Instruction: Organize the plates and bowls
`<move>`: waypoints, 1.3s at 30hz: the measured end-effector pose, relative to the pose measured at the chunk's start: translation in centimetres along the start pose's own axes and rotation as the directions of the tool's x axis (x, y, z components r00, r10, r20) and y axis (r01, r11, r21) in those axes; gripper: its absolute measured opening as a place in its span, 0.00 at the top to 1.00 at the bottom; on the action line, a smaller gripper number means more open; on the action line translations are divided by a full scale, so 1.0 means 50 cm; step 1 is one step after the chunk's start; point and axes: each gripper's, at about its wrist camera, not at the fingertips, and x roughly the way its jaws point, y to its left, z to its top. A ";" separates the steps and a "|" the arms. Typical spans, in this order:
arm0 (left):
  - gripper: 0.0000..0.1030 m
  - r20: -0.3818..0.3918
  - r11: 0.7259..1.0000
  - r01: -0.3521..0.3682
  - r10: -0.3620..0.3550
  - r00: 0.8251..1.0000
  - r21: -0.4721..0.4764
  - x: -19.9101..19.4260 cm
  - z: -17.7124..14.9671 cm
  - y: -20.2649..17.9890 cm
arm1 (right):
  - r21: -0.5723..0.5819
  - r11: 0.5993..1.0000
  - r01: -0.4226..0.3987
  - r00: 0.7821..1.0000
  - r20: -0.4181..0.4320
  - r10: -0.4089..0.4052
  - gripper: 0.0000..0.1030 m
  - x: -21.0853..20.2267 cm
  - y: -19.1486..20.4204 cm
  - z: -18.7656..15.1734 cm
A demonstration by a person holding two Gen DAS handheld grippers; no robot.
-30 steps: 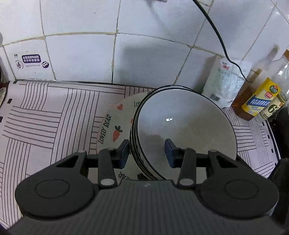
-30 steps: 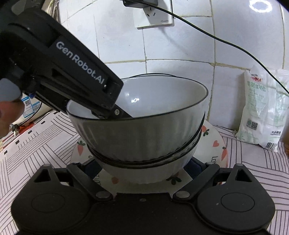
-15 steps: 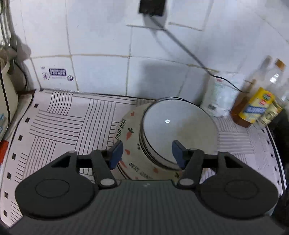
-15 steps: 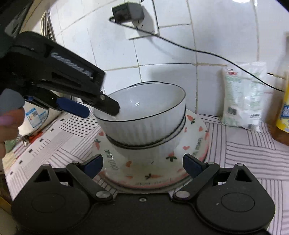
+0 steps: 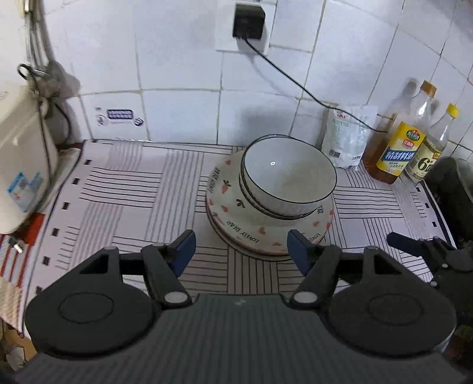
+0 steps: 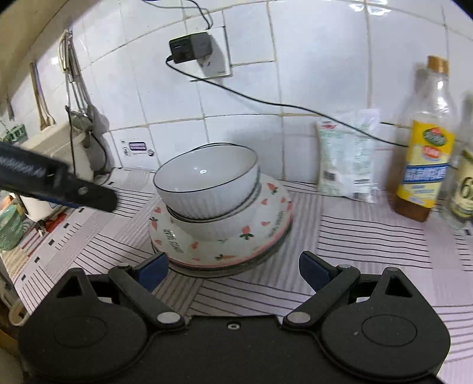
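**Bowls nested on plates, both grippers clear of the stack**

Readable writing: the top plate [image 5: 233, 206] carried "LOVELY BEAR" around its rim, printed among small carrots and hearts. The clear bottle [image 5: 427, 153] showed a large "6" on its label. The amber bottle [image 5: 399, 144] had a yellow and blue label with Chinese characters, too small to read. The white bag [image 5: 346, 136] against the wall had a red mark at the top and a code patch low down; its text was unreadable. A small sticker [image 5: 119, 115] on the wall tile was also illegible. The left gripper's side lettering was blurred in the right wrist view.

Task items: the white, dark-rimmed bowls [image 5: 288, 177] sat nested on the plates, on the striped mat [image 5: 133, 189] covering the counter, close to the tiled wall.

Grippers: the left gripper [image 5: 241, 249] had just been opening; its fingers stood wide, nothing between them, short of the plates' near edge. The right gripper [image 6: 233, 268] also had its fingers spread wide and empty, just in front of the plates.

Surroundings: a black plug [image 5: 247, 22] sat in the wall socket, its cord running down to the right behind the bag. A white appliance [image 5: 20, 165] stood at the left. Bag and bottles stood right of the stack, apart from it.
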 end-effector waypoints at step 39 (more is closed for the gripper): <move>0.02 0.047 0.984 -0.152 0.148 0.988 0.088 -0.310 -0.111 -0.039 | 0.132 0.950 0.283 0.959 -0.050 -0.278 0.04 -0.382 0.110 0.011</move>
